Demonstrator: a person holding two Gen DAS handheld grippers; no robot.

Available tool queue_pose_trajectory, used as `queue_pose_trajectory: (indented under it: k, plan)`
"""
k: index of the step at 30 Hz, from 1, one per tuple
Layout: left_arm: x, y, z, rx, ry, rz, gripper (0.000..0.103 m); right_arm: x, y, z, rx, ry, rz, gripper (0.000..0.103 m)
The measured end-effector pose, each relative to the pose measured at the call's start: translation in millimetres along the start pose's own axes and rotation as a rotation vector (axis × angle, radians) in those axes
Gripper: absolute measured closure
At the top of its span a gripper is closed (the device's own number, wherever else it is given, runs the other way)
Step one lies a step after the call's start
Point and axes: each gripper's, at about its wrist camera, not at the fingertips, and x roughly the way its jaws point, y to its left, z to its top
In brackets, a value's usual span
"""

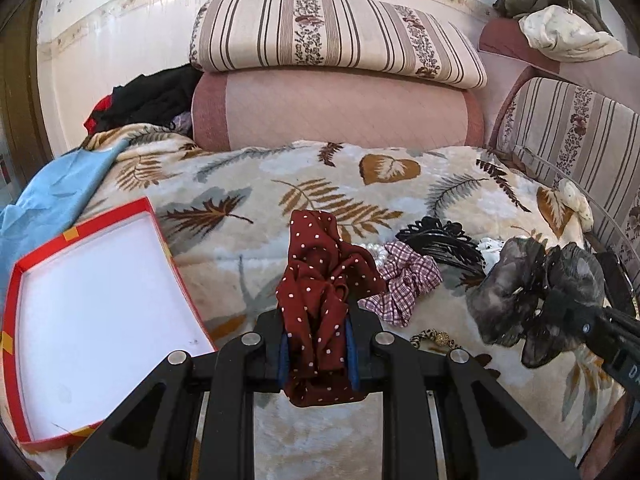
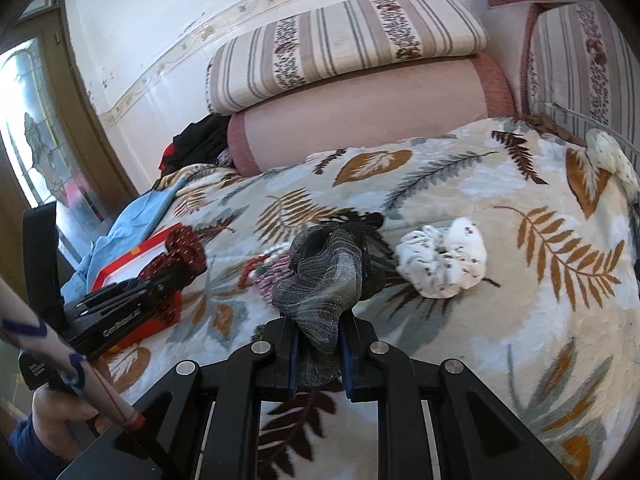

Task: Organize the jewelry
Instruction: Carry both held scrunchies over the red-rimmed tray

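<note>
In the left wrist view, a red-rimmed box (image 1: 86, 312) with a white floor is seen at the lower left, lying on the leaf-patterned blanket (image 1: 248, 184); a blue cloth (image 1: 52, 196) is bunched just above it. At bottom centre, the left gripper (image 1: 318, 344) is clamped on a dark red dotted scrunchie (image 1: 320, 280), which is bunched between the fingers and raised above the blanket. Just right of it, a checked scrunchie (image 1: 404, 280) lies on the blanket, touching a string of pearls (image 1: 376, 254), with a black hair claw (image 1: 438, 240) behind. At the right edge, a grey mesh scrunchie (image 1: 508, 292) is held off the blanket by the right gripper — only partly in view here.

In the right wrist view, the box (image 2: 132, 264) appears at the left, partly hidden by the left gripper (image 2: 180, 260) and its dotted scrunchie (image 2: 184, 248). At centre, the right gripper (image 2: 320, 360) is closed on the grey mesh scrunchie (image 2: 320, 276). To the right, a white flowered scrunchie (image 2: 444, 262) rests on the blanket (image 2: 520, 320) — well apart from the box.
</note>
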Motion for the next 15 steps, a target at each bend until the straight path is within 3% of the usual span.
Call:
queue_pose_trajectory:
  k: [15]
  plan:
    - [-19.1, 30.0, 13.6, -0.081, -0.039, -0.005, 0.082, 5.8, 45.4, 15.0, -0.029, 0.038, 0.046, 0.086]
